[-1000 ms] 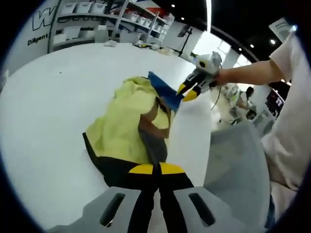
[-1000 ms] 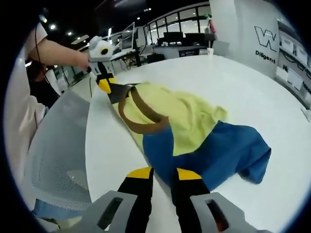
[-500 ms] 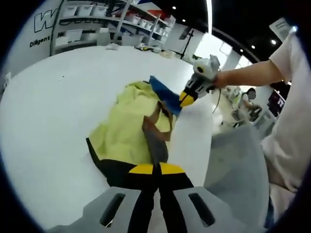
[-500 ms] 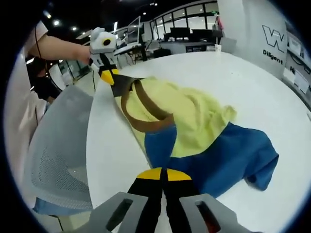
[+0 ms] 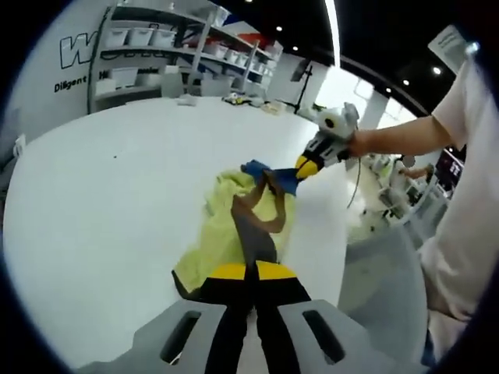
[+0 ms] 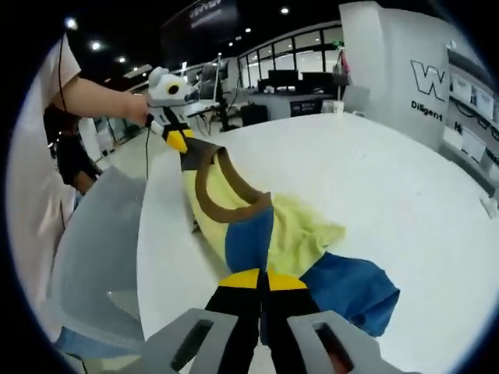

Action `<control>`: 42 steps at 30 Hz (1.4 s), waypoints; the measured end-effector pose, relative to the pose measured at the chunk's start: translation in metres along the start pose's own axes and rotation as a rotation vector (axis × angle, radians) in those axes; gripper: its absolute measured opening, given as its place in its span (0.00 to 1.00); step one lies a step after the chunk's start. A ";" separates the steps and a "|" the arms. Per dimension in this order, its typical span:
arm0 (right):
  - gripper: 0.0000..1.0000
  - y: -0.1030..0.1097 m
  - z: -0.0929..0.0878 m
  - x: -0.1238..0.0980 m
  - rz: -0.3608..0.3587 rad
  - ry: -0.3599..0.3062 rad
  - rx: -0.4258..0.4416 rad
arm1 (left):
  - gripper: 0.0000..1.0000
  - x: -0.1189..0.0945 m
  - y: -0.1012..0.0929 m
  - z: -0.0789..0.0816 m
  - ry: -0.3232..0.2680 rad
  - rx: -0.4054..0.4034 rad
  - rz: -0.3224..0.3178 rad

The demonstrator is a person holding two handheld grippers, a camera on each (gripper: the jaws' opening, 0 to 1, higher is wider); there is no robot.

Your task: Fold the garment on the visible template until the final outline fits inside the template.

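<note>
A yellow garment point(image 5: 234, 234) with a brown neckband, black shoulder and blue sleeve hangs stretched between both grippers above the white round table point(image 5: 101, 179). My left gripper point(image 5: 251, 270) is shut on the black shoulder end beside the collar. In the right gripper view the same garment point(image 6: 234, 210) runs from my right gripper point(image 6: 261, 278), shut on the blue part, up to the left gripper point(image 6: 178, 140). The right gripper point(image 5: 306, 167) comes in from the right of the left gripper view, clamped on the blue edge. The lower part of the garment still rests on the table.
A grey mesh chair point(image 6: 93, 265) stands at the table's near edge. A person's arm and white sleeve point(image 5: 468, 156) are on the right. Shelves with bins point(image 5: 148, 54) line the far wall. Desks and monitors point(image 6: 296, 70) stand behind the table.
Both grippers have lifted, pulling the collar edge of the garment up off the table and taut. The right gripper went from open beside the blue part to shut on it.
</note>
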State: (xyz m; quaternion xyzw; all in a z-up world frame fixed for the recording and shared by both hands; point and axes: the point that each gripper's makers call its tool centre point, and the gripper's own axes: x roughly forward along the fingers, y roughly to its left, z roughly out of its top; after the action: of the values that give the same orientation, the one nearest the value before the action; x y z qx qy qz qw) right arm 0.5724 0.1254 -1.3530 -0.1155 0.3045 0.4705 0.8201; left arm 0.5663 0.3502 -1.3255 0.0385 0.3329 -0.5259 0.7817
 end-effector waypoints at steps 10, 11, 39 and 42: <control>0.00 -0.044 0.037 0.000 -0.059 -0.037 -0.035 | 0.00 0.006 0.041 0.047 -0.051 0.023 0.052; 0.00 -0.048 0.040 0.000 -0.066 -0.043 -0.036 | 0.00 0.007 0.045 0.051 -0.052 0.026 0.055; 0.00 -0.190 0.092 0.033 -0.331 -0.073 -0.024 | 0.00 0.066 0.167 0.121 -0.079 0.038 0.203; 0.00 -0.202 0.089 0.041 -0.351 -0.057 -0.018 | 0.00 0.075 0.174 0.121 -0.073 0.035 0.213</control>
State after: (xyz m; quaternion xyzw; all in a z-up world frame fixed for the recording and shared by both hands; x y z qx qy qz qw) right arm 0.7931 0.0897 -1.3274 -0.1609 0.2518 0.3259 0.8969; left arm 0.7890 0.3184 -1.3244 0.0680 0.2891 -0.4466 0.8440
